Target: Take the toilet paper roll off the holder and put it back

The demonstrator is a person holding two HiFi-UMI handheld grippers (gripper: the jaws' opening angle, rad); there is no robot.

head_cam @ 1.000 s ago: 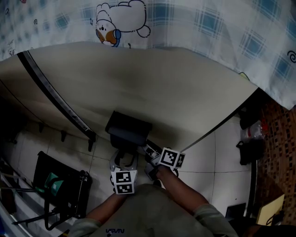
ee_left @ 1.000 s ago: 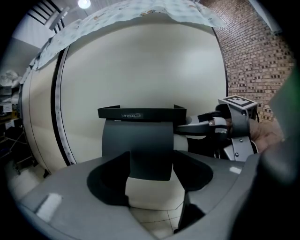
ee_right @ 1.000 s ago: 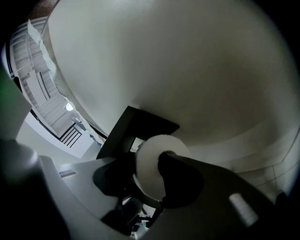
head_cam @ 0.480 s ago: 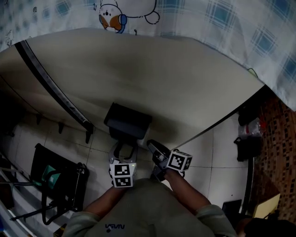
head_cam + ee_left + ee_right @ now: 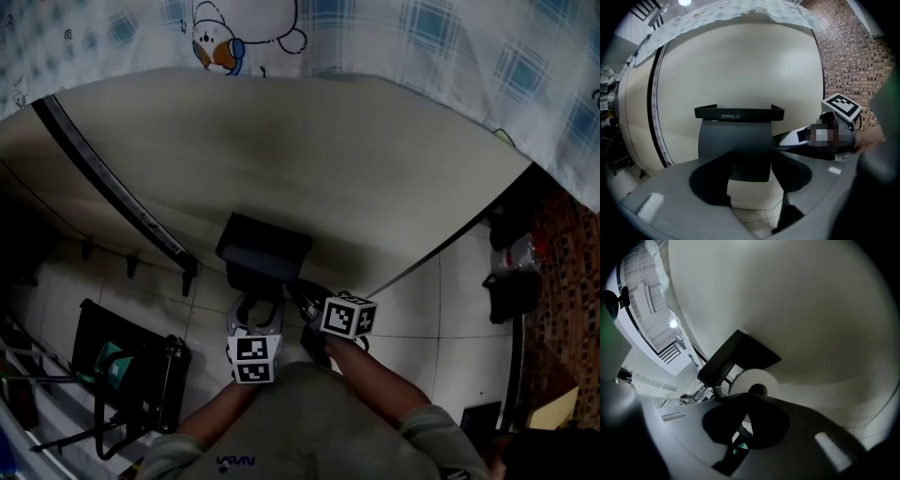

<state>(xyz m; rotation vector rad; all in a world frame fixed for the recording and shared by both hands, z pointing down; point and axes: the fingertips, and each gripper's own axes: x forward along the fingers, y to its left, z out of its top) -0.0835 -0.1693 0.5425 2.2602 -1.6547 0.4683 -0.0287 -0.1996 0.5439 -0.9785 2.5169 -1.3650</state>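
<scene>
White toilet paper roll (image 5: 751, 379) is sitting on dark grey plastic holder (image 5: 263, 255), under its flap (image 5: 749, 150). L tongs (image 5: 752, 187) are gaping wide either side of flap, gripping nothing. R tongs (image 5: 744, 422) are nearly closed, empty, tips by roll's core. Roll's prob. light, soft, crushable, so I'd be pinching gently at the stiffer core end.

Checked cloth (image 5: 441, 37) (cartoon print), cream panel (image 5: 309, 159) — black strip (image 5: 112, 187), brick wall (image 5: 853, 56), tiled floor (image 5: 450, 309)
</scene>
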